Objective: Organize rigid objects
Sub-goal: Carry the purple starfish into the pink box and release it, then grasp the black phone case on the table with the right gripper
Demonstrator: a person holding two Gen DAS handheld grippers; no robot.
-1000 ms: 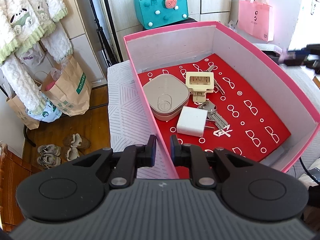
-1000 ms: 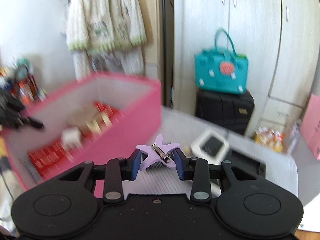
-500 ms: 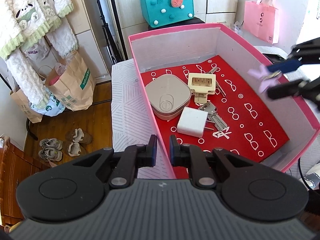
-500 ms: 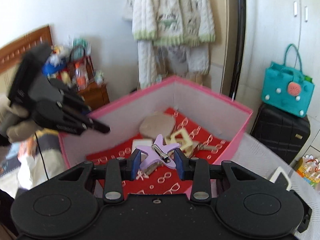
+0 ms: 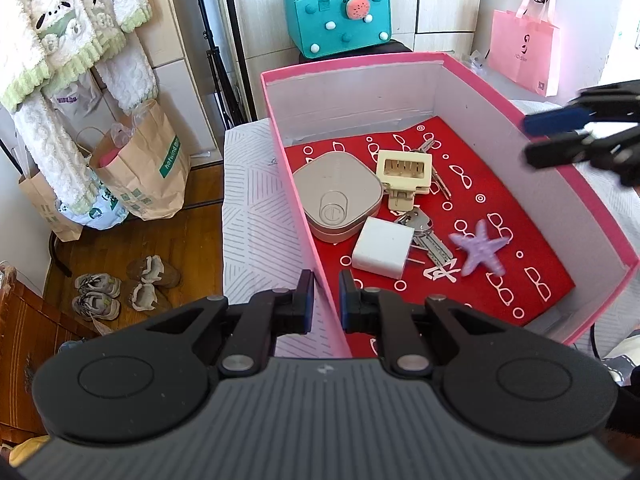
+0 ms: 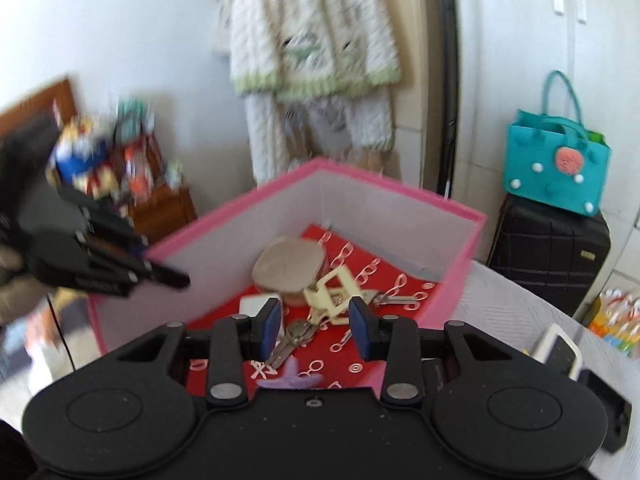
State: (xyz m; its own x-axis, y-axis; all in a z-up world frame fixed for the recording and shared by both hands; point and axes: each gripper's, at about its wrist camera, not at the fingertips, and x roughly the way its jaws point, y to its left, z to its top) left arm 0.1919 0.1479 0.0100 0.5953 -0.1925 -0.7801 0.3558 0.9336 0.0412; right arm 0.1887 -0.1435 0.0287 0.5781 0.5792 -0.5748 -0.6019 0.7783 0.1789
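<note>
Inside the pink box (image 5: 476,80), the purple starfish clip (image 5: 480,250) lies on the red liner, just right of the keys (image 5: 424,232). Right gripper (image 6: 316,326) jaws opening, nothing between them. Left gripper (image 5: 324,300) pinches the box's near-left wall.

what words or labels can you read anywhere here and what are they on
"hotwind": green band on the brown paper bag, sideways, a rough reading.
Print on the pink bag: too small.
Purple lettering on the white bag: blurred.
Suitcase badge: unreadable.
</note>
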